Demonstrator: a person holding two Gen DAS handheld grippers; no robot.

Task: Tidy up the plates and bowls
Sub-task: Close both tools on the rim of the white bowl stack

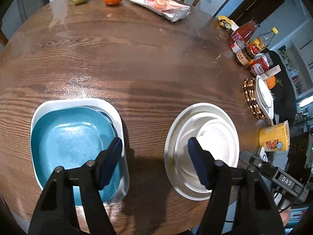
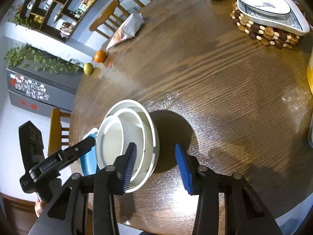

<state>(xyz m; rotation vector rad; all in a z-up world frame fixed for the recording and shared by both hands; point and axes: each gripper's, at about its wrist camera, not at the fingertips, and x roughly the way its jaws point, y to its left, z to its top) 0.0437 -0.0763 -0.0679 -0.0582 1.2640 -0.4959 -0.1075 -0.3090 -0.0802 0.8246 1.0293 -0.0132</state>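
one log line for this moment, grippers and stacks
left gripper: open, empty | right gripper: open, empty | blue plate: in white square dish | white bowl stack: nested on table

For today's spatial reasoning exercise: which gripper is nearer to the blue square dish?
Left. The left gripper hangs open with one finger over the blue square dish. The right gripper is open beyond the white bowl stack, which sits between it and the dish.
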